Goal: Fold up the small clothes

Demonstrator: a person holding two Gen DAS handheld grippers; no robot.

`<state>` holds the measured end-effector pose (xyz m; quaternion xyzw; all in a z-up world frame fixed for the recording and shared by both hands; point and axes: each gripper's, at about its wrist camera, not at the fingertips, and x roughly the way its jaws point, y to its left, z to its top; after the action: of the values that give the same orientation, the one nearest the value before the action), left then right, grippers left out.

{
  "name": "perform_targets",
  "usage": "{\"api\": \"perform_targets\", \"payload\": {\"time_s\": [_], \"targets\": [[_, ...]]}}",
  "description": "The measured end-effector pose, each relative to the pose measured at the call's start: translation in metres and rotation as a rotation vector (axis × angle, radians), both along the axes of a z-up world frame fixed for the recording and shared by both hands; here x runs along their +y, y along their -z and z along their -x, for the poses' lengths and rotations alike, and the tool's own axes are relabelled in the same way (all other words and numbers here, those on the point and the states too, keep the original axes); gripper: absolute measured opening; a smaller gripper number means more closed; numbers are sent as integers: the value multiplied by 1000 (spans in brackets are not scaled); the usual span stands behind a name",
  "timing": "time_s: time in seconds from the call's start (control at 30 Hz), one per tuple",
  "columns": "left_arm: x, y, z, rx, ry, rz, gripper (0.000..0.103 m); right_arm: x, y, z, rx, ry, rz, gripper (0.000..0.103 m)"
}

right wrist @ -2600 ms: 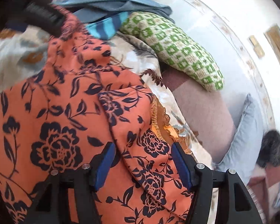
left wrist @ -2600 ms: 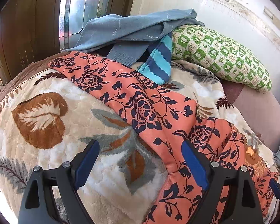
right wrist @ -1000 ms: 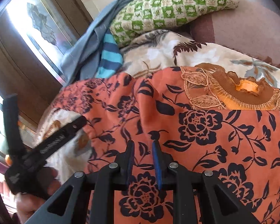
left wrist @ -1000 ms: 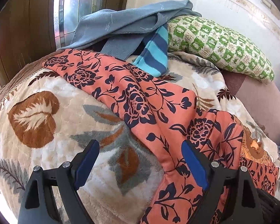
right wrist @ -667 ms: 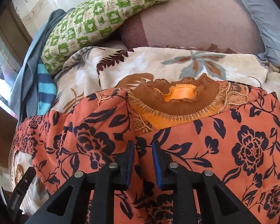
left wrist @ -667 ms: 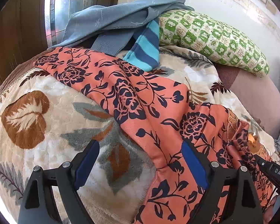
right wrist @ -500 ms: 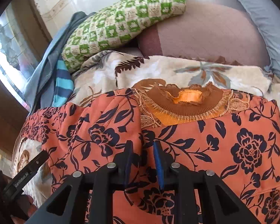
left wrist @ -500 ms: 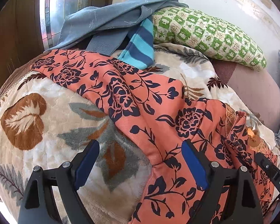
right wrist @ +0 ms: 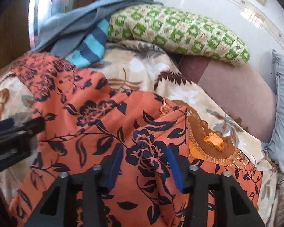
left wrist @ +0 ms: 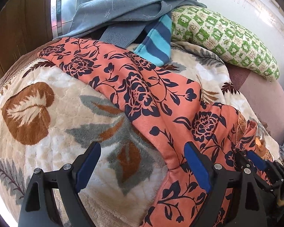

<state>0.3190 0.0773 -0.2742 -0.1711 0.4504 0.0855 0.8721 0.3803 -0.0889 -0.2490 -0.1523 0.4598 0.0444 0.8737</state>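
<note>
An orange garment with dark blue flowers lies spread across the bed, one sleeve stretching to the far left. Its brown and orange frilled collar sits to the right. My left gripper is open wide above the garment's lower edge and the blanket, holding nothing. My right gripper hangs over the garment just left of the collar. A raised fold lies between its closing jaws, and the pads stand clear of the cloth. The right gripper shows at the lower right of the left wrist view.
A plush leaf-patterned blanket covers the bed. At the back lie a grey-blue garment, a blue striped cloth and a green-checked pillow. A grey pillow is at the right. Wood panelling and a window are at the far left.
My right gripper swung and rolled over the garment, and its nearly closed jaws parted. It came into the left wrist view at the lower right. The left gripper barely moved.
</note>
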Motion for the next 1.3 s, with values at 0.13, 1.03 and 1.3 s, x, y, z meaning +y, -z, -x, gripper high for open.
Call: {"api": "perform_targets", "payload": {"time_s": [0.13,1.03,1.3], "targets": [[10,-2,0,-2,-31,9,90,-31,-11,-3,13,93,-240,9],[61,7,4,42,-249,-10,90,-36,23,39,235,9,-655,24],[115,1,17,-23,-416,90,90,-89,-2,127,135,-61,-622,24]]}}
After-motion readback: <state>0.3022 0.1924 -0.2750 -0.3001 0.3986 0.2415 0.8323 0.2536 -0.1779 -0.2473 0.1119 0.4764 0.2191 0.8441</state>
